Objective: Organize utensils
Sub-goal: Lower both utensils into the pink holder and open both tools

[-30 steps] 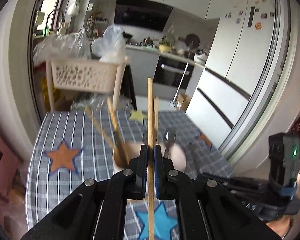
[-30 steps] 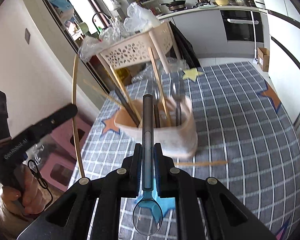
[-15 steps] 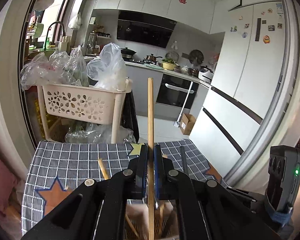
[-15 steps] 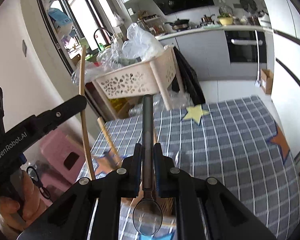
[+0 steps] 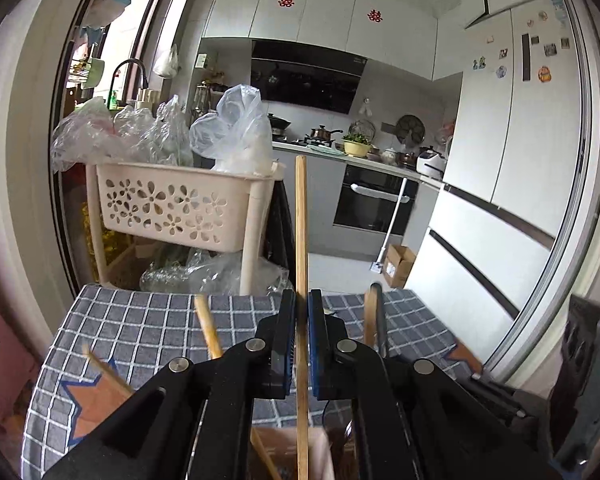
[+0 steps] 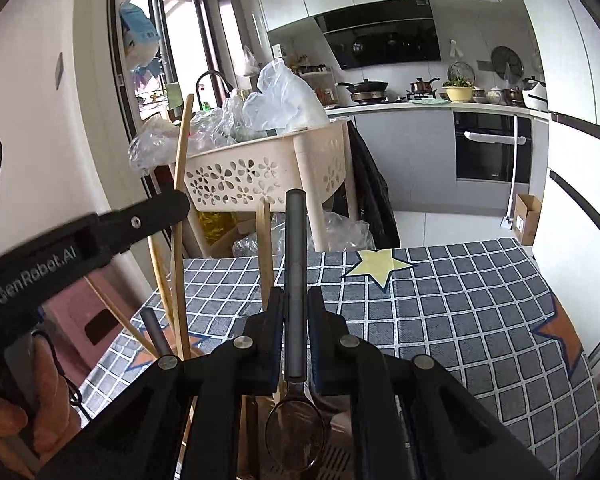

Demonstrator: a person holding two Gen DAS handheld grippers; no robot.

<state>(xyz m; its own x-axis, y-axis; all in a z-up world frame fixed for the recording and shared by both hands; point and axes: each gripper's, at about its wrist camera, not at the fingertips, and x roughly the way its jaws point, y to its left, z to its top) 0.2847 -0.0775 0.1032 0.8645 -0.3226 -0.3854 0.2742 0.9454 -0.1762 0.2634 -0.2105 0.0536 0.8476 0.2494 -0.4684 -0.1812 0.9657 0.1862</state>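
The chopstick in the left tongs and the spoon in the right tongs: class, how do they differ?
The chopstick is pale wood; the spoon is dark grey metal. The chopstick is a thin plain stick; the spoon is thicker, ending in a round bowl. Both stand upright, clamped between tongs above the holder.

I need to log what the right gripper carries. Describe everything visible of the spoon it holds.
The spoon looks like dull grey metal, with a straight, round handle and a shiny oval bowl. It stands nearly upright, handle up and bowl down. The right gripper is shut on the handle above the bowl, one finger on each side. The bowl hangs over the utensil holder below, whose slotted bottom shows; whether they touch cannot be told.
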